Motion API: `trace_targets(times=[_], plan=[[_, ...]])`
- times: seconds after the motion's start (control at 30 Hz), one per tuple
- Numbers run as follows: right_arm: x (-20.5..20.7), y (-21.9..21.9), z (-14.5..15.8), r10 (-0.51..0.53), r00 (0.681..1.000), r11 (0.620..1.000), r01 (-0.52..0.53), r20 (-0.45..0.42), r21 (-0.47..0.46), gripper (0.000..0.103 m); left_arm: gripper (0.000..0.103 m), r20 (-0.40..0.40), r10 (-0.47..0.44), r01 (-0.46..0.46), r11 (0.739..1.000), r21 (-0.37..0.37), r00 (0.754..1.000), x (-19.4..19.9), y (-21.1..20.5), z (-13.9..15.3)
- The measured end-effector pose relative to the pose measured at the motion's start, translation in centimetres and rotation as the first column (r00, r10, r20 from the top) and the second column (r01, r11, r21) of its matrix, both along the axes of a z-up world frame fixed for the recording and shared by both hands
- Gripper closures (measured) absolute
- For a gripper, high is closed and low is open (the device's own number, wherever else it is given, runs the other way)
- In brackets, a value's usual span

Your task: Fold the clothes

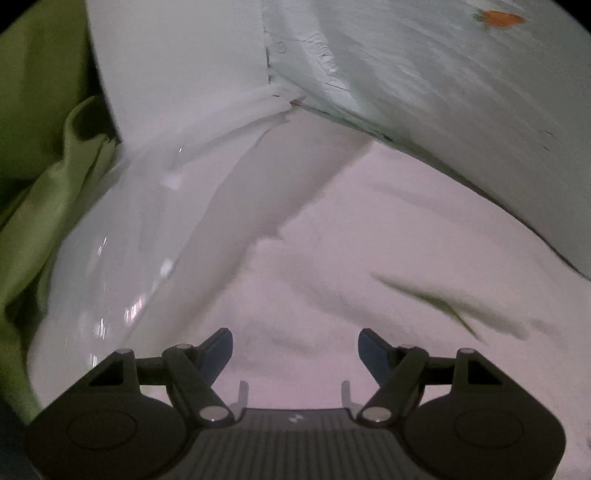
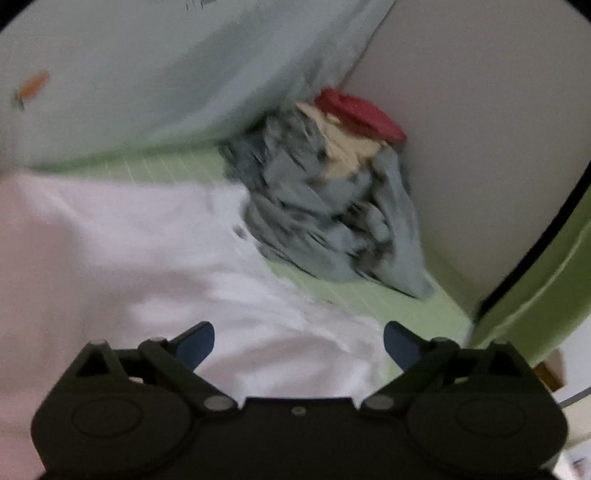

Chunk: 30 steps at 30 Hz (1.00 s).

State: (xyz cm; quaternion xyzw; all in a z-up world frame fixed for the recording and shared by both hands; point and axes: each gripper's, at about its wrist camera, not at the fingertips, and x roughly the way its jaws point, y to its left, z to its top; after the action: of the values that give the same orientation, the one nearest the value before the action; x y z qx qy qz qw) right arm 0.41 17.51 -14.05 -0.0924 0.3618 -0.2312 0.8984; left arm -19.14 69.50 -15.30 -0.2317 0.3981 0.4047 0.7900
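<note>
A pale pink-white garment lies spread under my left gripper, whose blue-padded jaws stand apart with nothing between them. The right wrist view shows the same white garment on a light green surface. My right gripper hovers over its near edge with jaws wide apart and empty. Beyond it, a crumpled grey garment is heaped in the corner, with a beige piece and a red piece on top. Both views are motion-blurred.
A pale wall with an orange mark rises behind the garment, and white panels meet it at a corner. Green fabric hangs at the left. In the right wrist view a grey wall and a green edge bound the right side.
</note>
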Motion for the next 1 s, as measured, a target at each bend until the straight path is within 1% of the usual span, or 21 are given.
trace_targets(times=[0.13, 0.2, 0.3, 0.4, 0.43, 0.47, 0.5, 0.53, 0.57, 0.6, 0.63, 0.67, 0.73, 0.8, 0.83, 0.9, 0.97, 1.0], plan=[[1.4, 4.4, 0.0, 0.025, 1.0, 0.998, -0.024, -0.008, 0.055, 0.003, 0.027, 0.034, -0.038, 0.039, 0.999, -0.017, 0.999, 1.8, 4.8, -0.9], [2.2, 7.0, -0.2, 0.043, 0.999, 0.996, -0.042, -0.015, 0.073, 0.002, 0.03, 0.023, -0.084, 0.084, 0.996, -0.015, 0.996, 3.2, 6.9, -1.8], [3.5, 10.9, -0.6, 0.09, 0.995, 0.994, -0.087, -0.043, 0.061, 0.002, 0.038, 0.003, -0.147, 0.147, 0.989, -0.011, 0.989, 5.5, 9.2, -3.6], [4.9, 13.8, -1.1, 0.121, 0.989, 0.992, -0.117, -0.08, 0.043, 0.002, 0.042, 0.02, -0.18, 0.181, 0.982, -0.05, 0.983, 7.0, 11.2, -5.3], [5.3, 14.6, -1.1, 0.124, 0.988, 0.992, -0.122, -0.092, 0.032, 0.002, 0.048, 0.022, -0.192, 0.193, 0.979, -0.065, 0.981, 7.5, 11.6, -5.9], [5.7, 15.4, -1.1, 0.128, 0.987, 0.992, -0.126, -0.101, 0.025, 0.002, 0.057, 0.018, -0.208, 0.209, 0.975, -0.078, 0.978, 7.9, 11.9, -6.3], [5.9, 16.0, -1.0, 0.133, 0.985, 0.991, -0.131, -0.106, 0.022, 0.002, 0.063, 0.015, -0.225, 0.225, 0.97, -0.087, 0.974, 8.2, 12.1, -6.7], [6.0, 16.5, -1.0, 0.137, 0.985, 0.991, -0.136, -0.109, 0.019, 0.002, 0.08, 0.014, -0.236, 0.237, 0.968, -0.086, 0.972, 8.4, 12.2, -6.8], [6.1, 17.0, -0.9, 0.141, 0.984, 0.99, -0.14, -0.111, 0.016, 0.002, 0.09, 0.017, -0.253, 0.253, 0.964, -0.084, 0.967, 8.5, 12.1, -6.9], [6.1, 17.5, -1.0, 0.146, 0.982, 0.989, -0.146, -0.117, 0.007, 0.002, 0.092, 0.026, -0.266, 0.267, 0.96, -0.081, 0.964, 8.6, 12.1, -6.9], [6.1, 18.0, -1.0, 0.15, 0.981, 0.988, -0.152, -0.125, -0.007, 0.002, 0.098, 0.033, -0.277, 0.279, 0.958, -0.073, 0.96, 8.6, 12.1, -6.9], [6.1, 18.4, -1.2, 0.154, 0.979, 0.987, -0.158, -0.133, -0.019, 0.002, 0.098, 0.032, -0.278, 0.28, 0.959, -0.05, 0.96, 8.6, 12.1, -6.7], [5.9, 18.8, -1.3, 0.163, 0.976, 0.985, -0.168, -0.146, -0.025, 0.002, 0.098, 0.025, -0.251, 0.251, 0.968, 0.013, 0.968, 8.5, 12.2, -6.0], [5.7, 19.0, -1.4, 0.17, 0.974, 0.984, -0.176, -0.152, -0.027, 0.002, 0.098, 0.063, -0.218, 0.212, 0.973, 0.087, 0.974, 8.3, 13.0, -4.5], [5.6, 19.0, -1.4, 0.172, 0.974, 0.984, -0.178, -0.15, -0.027, 0.002, 0.098, 0.077, -0.196, 0.187, 0.976, 0.109, 0.978, 8.4, 13.6, -3.8], [5.4, 18.9, -1.4, 0.177, 0.973, 0.983, -0.183, -0.146, -0.027, 0.002, 0.098, 0.096, -0.159, 0.15, 0.984, 0.097, 0.983, 8.9, 14.7, -3.5], [5.3, 18.6, -1.6, 0.176, 0.973, 0.983, -0.181, -0.148, -0.018, 0.002, 0.096, 0.106, -0.106, 0.105, 0.994, 0.015, 0.989, 9.4, 16.0, -4.3], [5.2, 18.4, -1.7, 0.175, 0.973, 0.984, -0.179, -0.149, -0.01, 0.002, 0.092, 0.094, -0.074, 0.077, 0.997, -0.02, 0.993, 9.4, 16.2, -4.6]])
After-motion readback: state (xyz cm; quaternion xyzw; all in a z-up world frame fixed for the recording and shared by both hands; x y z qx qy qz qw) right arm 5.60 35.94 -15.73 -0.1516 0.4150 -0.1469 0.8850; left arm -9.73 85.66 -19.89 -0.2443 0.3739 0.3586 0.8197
